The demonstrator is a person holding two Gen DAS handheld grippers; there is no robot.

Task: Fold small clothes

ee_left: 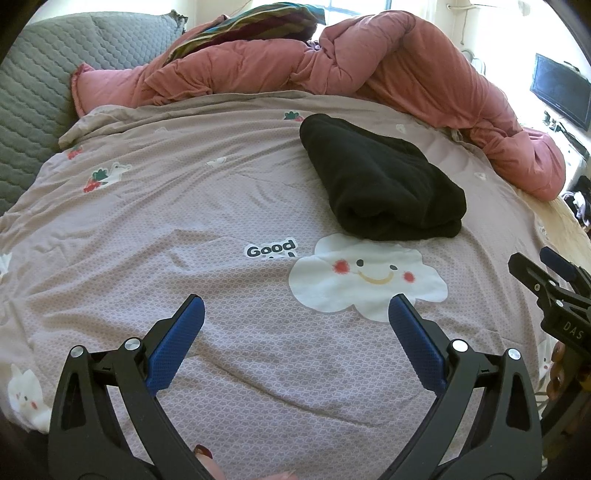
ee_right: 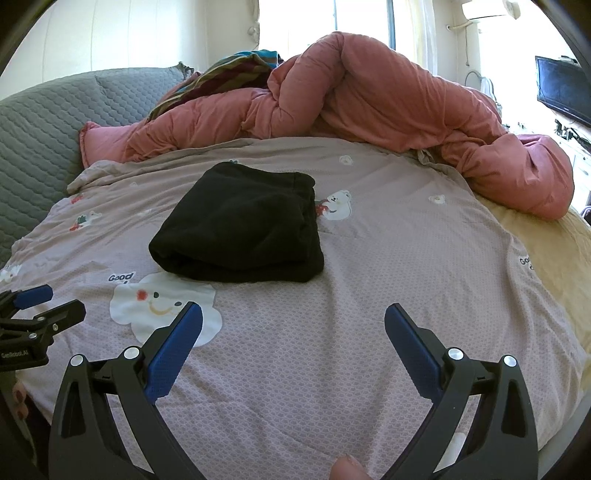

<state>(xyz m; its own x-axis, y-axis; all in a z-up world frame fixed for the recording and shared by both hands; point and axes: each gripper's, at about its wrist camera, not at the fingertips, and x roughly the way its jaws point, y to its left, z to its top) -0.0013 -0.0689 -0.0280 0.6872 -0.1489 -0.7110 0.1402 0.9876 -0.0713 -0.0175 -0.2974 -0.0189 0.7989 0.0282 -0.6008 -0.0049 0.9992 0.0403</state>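
Note:
A black garment lies folded into a thick bundle on the mauve patterned bedsheet; it also shows in the right wrist view. My left gripper is open and empty, hovering over the sheet in front of the garment, apart from it. My right gripper is open and empty, also short of the garment. The right gripper shows at the right edge of the left wrist view; the left gripper shows at the left edge of the right wrist view.
A bunched pink duvet lies along the far side of the bed, with striped fabric behind it. A grey quilted headboard is at left. A dark TV screen hangs at right. A yellow mattress edge shows right.

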